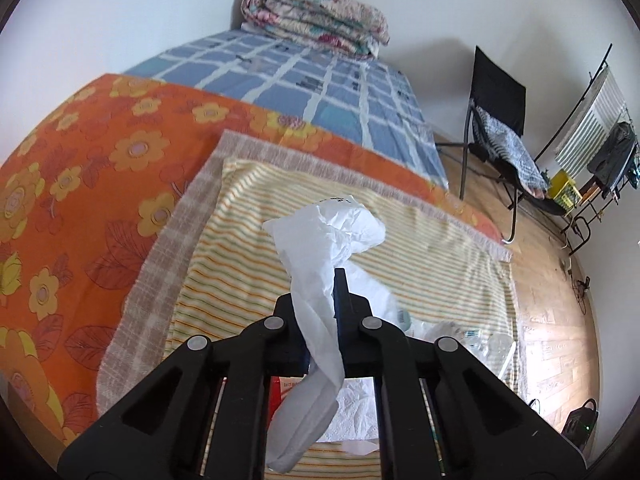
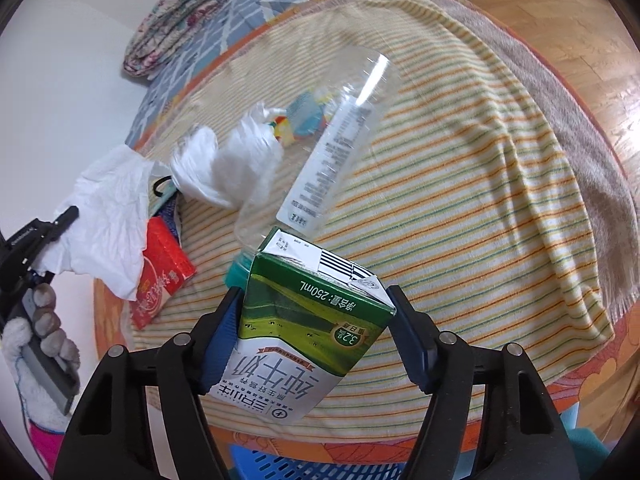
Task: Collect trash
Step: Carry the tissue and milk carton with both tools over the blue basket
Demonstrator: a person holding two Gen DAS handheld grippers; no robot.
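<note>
My left gripper (image 1: 335, 280) is shut on a crumpled white tissue (image 1: 332, 232) that hangs above the striped towel (image 1: 248, 280). The right wrist view shows the same tissue (image 2: 108, 216) at the left, lifted by the left gripper (image 2: 66, 218). My right gripper (image 2: 316, 320) has a green and white milk carton (image 2: 304, 320) between its fingers, both pads against its sides. Just beyond the carton lies a clear plastic bottle (image 2: 332, 160) with a teal cap (image 2: 236, 272). A crumpled white plastic bag (image 2: 224, 168) and a red packet (image 2: 160, 276) lie to the left of it.
The towel lies over an orange flowered sheet (image 1: 80, 160) on a bed, with a folded quilt (image 1: 316, 16) at the far end. A blue basket (image 2: 280, 464) sits under the right gripper at the bed's edge. A black folding chair (image 1: 496, 120) and a drying rack (image 1: 592, 120) stand on the wooden floor.
</note>
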